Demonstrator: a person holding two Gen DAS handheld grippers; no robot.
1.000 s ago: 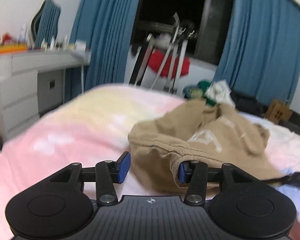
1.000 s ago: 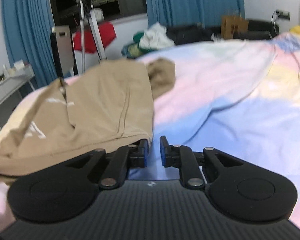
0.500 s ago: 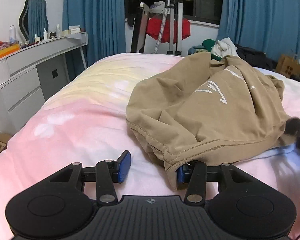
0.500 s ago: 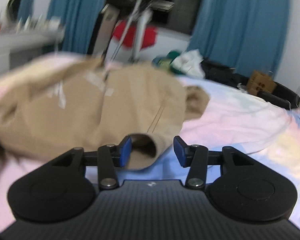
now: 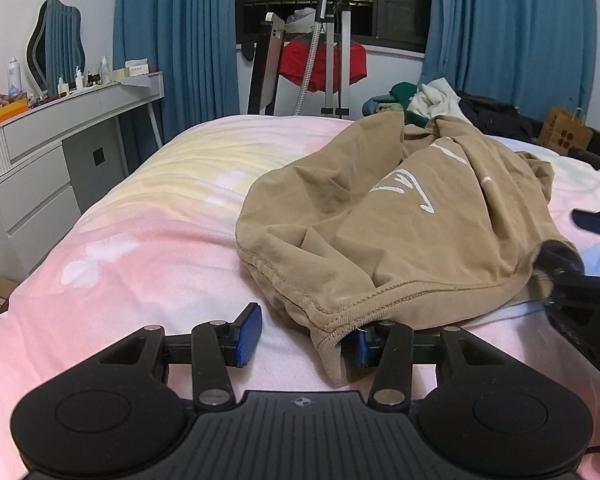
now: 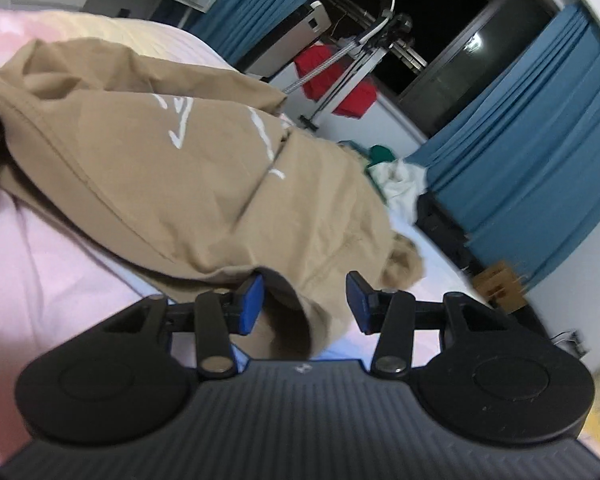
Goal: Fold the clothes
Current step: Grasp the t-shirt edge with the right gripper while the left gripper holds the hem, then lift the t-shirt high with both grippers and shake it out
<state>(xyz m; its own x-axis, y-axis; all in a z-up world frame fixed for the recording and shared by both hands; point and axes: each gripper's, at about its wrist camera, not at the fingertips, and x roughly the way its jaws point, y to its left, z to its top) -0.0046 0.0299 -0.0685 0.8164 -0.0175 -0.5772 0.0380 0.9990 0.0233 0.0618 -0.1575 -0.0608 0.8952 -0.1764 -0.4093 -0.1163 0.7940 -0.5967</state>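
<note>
A tan garment (image 5: 400, 232) with white print lies crumpled on the pastel bedspread (image 5: 148, 248). My left gripper (image 5: 306, 334) is open at its near hem; the hem drapes over the right finger and the left pad (image 5: 247, 334) is bare. My right gripper (image 6: 304, 306) is open, tilted, with a fold of the same garment (image 6: 188, 176) lying between its jaws. The right gripper also shows at the right edge of the left wrist view (image 5: 580, 300).
A grey dresser (image 5: 32, 168) with bottles stands left of the bed. A metal rack with a red cloth (image 5: 324, 60) stands by the window between blue curtains. A pile of clothes (image 5: 428, 100) and a cardboard box (image 5: 564, 136) lie beyond the bed.
My right gripper has opened wide and rolled to a tilt, with the garment's fold now between its jaws. The left gripper has stayed open at the hem, and the garment has settled lower.
</note>
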